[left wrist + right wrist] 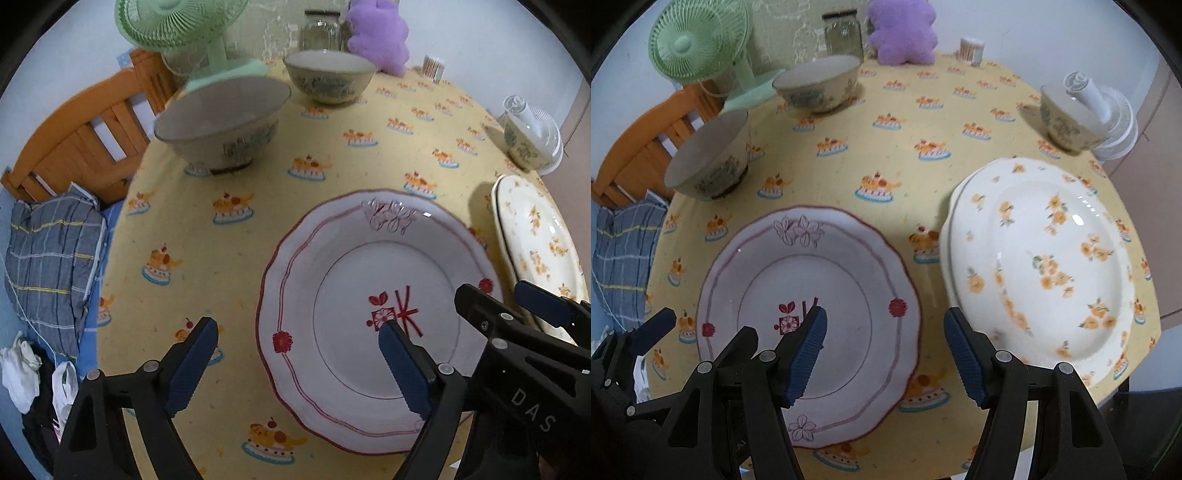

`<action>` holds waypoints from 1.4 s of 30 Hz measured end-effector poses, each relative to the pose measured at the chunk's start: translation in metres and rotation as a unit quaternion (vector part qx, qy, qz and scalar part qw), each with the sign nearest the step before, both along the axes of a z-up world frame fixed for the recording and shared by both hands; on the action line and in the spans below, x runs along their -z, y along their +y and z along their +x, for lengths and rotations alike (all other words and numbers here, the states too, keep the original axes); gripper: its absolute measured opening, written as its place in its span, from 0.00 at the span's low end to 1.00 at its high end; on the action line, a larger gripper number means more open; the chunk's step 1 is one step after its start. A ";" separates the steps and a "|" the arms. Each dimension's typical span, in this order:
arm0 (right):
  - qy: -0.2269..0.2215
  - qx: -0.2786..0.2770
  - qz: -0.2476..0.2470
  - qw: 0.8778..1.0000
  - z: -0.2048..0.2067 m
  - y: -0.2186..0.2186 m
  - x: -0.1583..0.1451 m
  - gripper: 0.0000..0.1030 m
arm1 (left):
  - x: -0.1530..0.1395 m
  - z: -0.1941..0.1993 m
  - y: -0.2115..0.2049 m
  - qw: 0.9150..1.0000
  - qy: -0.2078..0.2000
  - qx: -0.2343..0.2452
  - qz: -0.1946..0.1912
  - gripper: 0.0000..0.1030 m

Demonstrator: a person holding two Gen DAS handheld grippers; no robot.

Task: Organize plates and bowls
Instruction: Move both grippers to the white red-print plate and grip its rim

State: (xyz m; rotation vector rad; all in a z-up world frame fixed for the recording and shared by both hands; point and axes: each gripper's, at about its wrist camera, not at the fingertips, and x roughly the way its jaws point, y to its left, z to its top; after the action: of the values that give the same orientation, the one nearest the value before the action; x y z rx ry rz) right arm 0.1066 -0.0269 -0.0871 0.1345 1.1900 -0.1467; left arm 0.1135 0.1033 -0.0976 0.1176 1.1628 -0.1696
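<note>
Yellow cloth printed with little cakes covers the round worktop (pixel 886 155). At its near side, toward 6 o'clock, lies the red-trimmed plate (pixel 809 317), flat on the cloth, and just beside it at 3 o'clock the orange-flowered plate (pixel 1045 258), their rims close but apart. Three patterned bowls stand farther off: one bowl (pixel 709 158) at about 10 o'clock near the worktop's edge, a second bowl (pixel 818 85) at 12 o'clock, and a third bowl (pixel 1067 118) at 2 o'clock in front of a small white fan (pixel 1115 122). Behind them stand a green fan (pixel 698 40), a glass jar (pixel 844 33), a purple plush toy (pixel 903 31) and a cup of swabs (pixel 971 50).

The left tool (pixel 299 365) hangs over the left rim of the red-trimmed plate, jaws wide, one pad over the cloth and the other over the plate's well, gripping nothing. The right tool (pixel 886 356) hovers over the gap between the two plates, jaws moderately spread and empty. A wooden chair (pixel 85 140) and folded plaid cloth (pixel 51 258) sit past the worktop at 9 o'clock.
</note>
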 end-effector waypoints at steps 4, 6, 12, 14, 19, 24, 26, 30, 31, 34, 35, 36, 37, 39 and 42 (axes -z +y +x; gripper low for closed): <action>0.013 0.007 0.006 1.000 0.007 -0.001 0.009 0.63 | 0.006 0.006 -0.003 1.000 0.008 0.008 0.002 0.83; 0.020 0.007 0.007 1.000 0.012 -0.001 0.014 0.62 | 0.009 0.008 -0.004 1.000 0.013 0.011 0.001 0.80; 0.032 0.004 0.006 0.999 0.024 0.000 0.022 0.59 | 0.015 0.015 -0.004 1.000 0.027 0.014 -0.004 0.74; 0.036 0.004 0.006 0.999 0.027 -0.001 0.025 0.58 | 0.017 0.017 -0.004 0.999 0.031 0.014 -0.006 0.73; 0.043 0.005 0.009 0.999 0.035 -0.005 0.032 0.57 | 0.016 0.020 -0.009 0.999 0.026 0.020 0.000 0.71; 0.041 0.001 0.003 0.999 0.038 -0.005 0.032 0.55 | 0.016 0.023 -0.014 0.999 0.025 0.021 0.003 0.69; 0.042 -0.001 0.001 0.999 0.038 -0.004 0.032 0.55 | 0.016 0.023 -0.013 0.999 0.026 0.021 0.002 0.69; 0.046 -0.009 0.001 0.999 0.037 -0.003 0.031 0.55 | 0.016 0.022 -0.011 0.999 0.037 0.014 0.001 0.69; 0.047 -0.010 0.002 0.999 0.036 -0.002 0.030 0.55 | 0.015 0.020 -0.010 0.999 0.040 0.008 0.000 0.69; 0.051 -0.014 0.002 0.999 0.033 0.000 0.030 0.55 | 0.015 0.016 -0.009 0.999 0.045 -0.002 -0.003 0.69; 0.052 -0.015 0.001 0.999 0.031 0.001 0.029 0.55 | 0.014 0.014 -0.009 0.999 0.046 -0.003 -0.004 0.68; 0.052 -0.015 0.000 0.999 0.029 0.001 0.028 0.55 | 0.013 0.012 -0.008 0.999 0.046 -0.004 -0.005 0.68; 0.051 -0.015 -0.001 0.999 0.027 0.002 0.026 0.55 | 0.012 0.011 -0.008 0.999 0.045 -0.003 -0.005 0.68; 0.047 -0.015 -0.003 0.999 0.024 0.004 0.021 0.55 | 0.007 0.008 -0.007 0.999 0.041 -0.002 -0.007 0.68; 0.035 -0.015 -0.009 0.999 0.017 0.006 0.010 0.55 | -0.002 0.003 -0.005 0.999 0.032 0.000 -0.011 0.68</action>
State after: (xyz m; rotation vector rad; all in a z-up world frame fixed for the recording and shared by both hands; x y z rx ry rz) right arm 0.1232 -0.0205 -0.0968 0.0967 1.2590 -0.1357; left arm 0.1167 0.0984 -0.0958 0.0932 1.2237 -0.1876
